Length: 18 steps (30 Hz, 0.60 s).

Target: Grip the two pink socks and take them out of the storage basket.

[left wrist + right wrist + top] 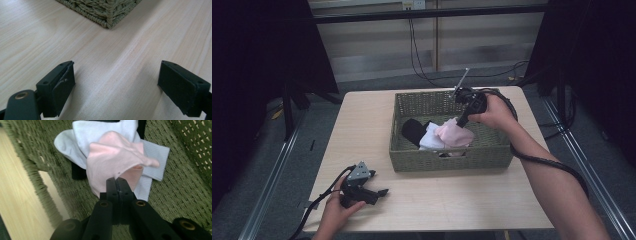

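A green woven basket (447,156) stands on the light wooden table (362,125). Inside it lie a black sock (413,130), a white sock (430,141) and a pink sock (455,135). My right gripper (460,121) hangs over the basket, shut on the pink sock (112,157), which drapes from its tips above the white sock (85,137). My left gripper (383,191) rests on the table near the front left edge, held by a hand. Its jaws stand wide open over bare wood, left gripper (116,80), with the basket corner (107,15) ahead.
A black cable (542,160) trails from the right gripper along the forearm. Beyond the table's far edge run cables on a grey floor. Dark curtains and stand legs flank both sides.
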Each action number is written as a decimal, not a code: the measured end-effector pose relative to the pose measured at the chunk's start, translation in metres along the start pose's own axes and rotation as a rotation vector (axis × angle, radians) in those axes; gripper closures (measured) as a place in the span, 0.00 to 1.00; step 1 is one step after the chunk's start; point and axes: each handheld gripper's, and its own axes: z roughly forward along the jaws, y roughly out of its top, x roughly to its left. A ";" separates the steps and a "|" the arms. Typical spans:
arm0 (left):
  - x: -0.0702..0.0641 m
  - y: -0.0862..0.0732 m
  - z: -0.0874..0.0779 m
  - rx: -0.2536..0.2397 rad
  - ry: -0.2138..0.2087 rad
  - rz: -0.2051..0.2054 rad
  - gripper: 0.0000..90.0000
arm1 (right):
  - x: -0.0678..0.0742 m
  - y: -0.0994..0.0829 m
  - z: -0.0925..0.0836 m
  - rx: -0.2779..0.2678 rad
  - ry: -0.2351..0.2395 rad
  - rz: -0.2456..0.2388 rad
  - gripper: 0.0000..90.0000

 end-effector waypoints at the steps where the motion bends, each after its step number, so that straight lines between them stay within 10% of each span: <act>1: 0.000 0.000 0.000 0.000 0.000 0.000 0.15 | 0.000 0.000 0.000 0.000 0.000 0.000 1.00; 18: 0.000 0.000 0.000 0.002 0.002 0.000 0.15 | 0.017 0.001 -0.057 -0.060 -0.033 -0.047 1.00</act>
